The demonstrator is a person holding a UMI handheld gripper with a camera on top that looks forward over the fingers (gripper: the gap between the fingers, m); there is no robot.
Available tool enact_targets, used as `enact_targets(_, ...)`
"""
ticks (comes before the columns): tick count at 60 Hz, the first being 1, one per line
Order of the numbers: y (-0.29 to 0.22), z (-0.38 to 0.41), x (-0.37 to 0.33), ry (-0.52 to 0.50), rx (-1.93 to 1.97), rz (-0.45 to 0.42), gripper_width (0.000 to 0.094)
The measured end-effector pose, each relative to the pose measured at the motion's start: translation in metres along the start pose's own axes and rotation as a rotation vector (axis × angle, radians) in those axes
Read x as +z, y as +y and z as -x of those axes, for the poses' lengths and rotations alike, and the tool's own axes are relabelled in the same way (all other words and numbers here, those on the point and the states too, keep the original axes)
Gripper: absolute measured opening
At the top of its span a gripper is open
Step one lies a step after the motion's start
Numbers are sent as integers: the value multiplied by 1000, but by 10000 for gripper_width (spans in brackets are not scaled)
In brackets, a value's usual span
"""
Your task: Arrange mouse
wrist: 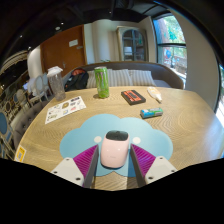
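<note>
A pink and white mouse [116, 150] lies on a light blue, cloud-shaped mouse mat [78, 140] at the near edge of a round wooden table [110, 118]. My gripper [115, 152] is open. The mouse stands between the fingers, with a narrow gap at each side. The left magenta pad [88, 158] and the right one [143, 158] flank its sides. The mouse's rear end is just ahead of the gripper body.
Beyond the mat, on the table, are a tall green cup [101, 82], a dark red-and-black box [133, 97], a white oblong thing [155, 94], a small teal thing [151, 113] and a printed sheet [65, 107]. A sofa [130, 74] stands behind the table.
</note>
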State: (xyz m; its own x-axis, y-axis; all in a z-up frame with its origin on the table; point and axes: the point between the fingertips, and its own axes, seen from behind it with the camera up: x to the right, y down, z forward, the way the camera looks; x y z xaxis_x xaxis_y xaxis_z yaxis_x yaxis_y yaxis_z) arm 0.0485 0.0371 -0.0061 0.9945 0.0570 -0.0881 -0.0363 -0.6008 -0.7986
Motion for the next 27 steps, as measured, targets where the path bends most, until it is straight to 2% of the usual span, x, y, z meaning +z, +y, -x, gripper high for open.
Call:
enact_targets(4, -4, 4, -15, -11, 21, -20, 864)
enact_targets(11, -12, 17, -47, -39, 59, -94, 840)
enact_targets(27, 29, 38, -137, -41, 49, -196, 840)
